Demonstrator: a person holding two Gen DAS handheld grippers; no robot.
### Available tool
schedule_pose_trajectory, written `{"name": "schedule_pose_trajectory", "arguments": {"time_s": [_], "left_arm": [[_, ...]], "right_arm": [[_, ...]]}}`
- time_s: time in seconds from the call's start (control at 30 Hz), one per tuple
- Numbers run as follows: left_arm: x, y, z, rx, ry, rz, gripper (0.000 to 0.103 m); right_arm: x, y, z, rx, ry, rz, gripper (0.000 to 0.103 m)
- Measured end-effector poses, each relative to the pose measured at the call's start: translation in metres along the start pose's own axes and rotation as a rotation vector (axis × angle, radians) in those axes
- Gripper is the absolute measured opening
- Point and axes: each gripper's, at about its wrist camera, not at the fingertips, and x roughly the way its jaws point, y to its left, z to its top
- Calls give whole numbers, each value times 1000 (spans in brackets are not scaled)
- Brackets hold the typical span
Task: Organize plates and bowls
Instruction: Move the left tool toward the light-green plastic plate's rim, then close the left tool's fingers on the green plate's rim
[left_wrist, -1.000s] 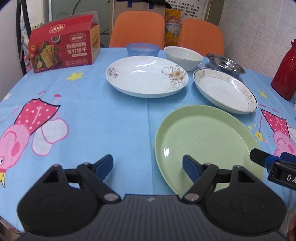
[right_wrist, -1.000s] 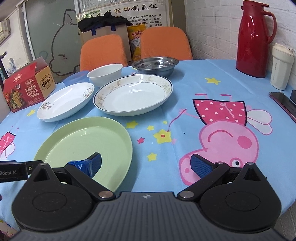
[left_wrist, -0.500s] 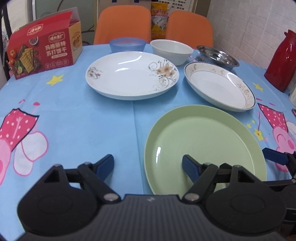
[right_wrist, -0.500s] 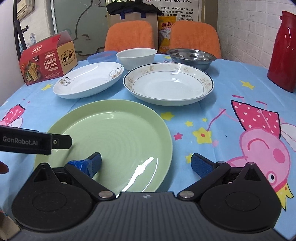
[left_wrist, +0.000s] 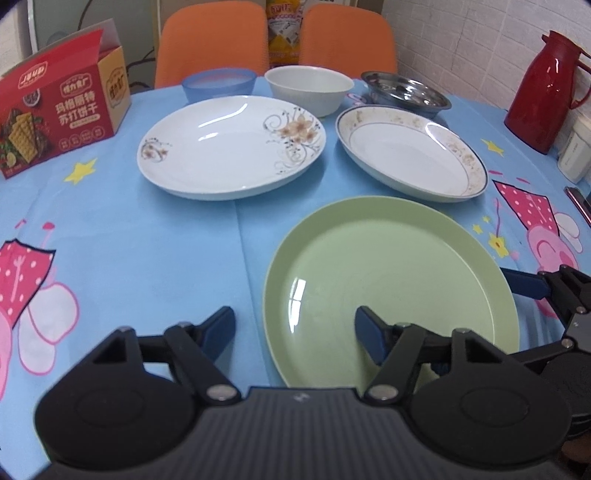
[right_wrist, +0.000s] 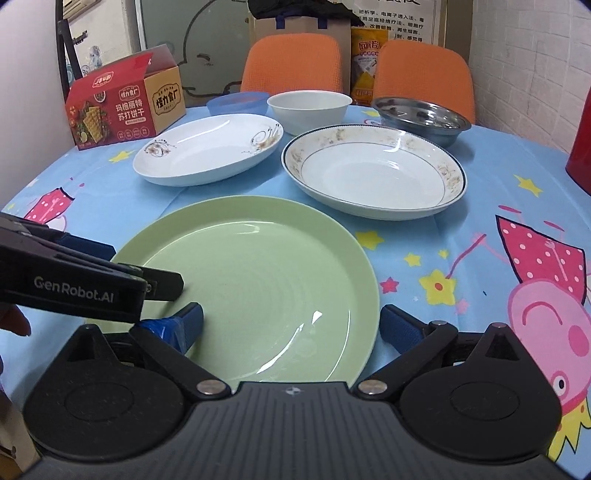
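Note:
A green plate (left_wrist: 388, 280) (right_wrist: 258, 284) lies at the table's near edge. Behind it are a white floral plate (left_wrist: 231, 146) (right_wrist: 208, 151) and a white gold-rimmed deep plate (left_wrist: 410, 149) (right_wrist: 373, 171). Further back stand a blue bowl (left_wrist: 218, 83) (right_wrist: 237, 103), a white bowl (left_wrist: 308, 88) (right_wrist: 309, 109) and a steel bowl (left_wrist: 404, 94) (right_wrist: 421, 118). My left gripper (left_wrist: 295, 328) is open, its right finger over the green plate's near left part. My right gripper (right_wrist: 291, 326) is open, straddling the plate's near right rim.
A red cracker box (left_wrist: 59, 110) (right_wrist: 125, 107) stands at the far left. A red thermos (left_wrist: 546, 88) and a white cup (left_wrist: 576, 151) stand at the right edge. Two orange chairs (right_wrist: 291, 62) are behind the table. The left gripper's body (right_wrist: 74, 284) crosses the right wrist view.
Both grippers have moved in over the green plate from the near edge; the left swung right, the right swung left. Both stayed open.

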Motion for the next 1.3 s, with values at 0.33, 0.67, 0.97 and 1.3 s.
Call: {"name": "schedule_pose_trajectory", "arguments": {"time_s": [0.33,0.67,0.97,1.3], "left_arm": [[-8,-8,-1,18,-19,22,44],[-36,44,-16,-94,-63,157,44],[-38,95,-29,-183,-43,208,44],[-29,109,-31,-212,-73,181,46]], "right_arm": [[-2,14,-1,30,-25,-31,84],[2,64,13,10,-55,70,85],[25,112,23,-52,-22,133,85],[32,121,23,-96,-11,135,86]]}}
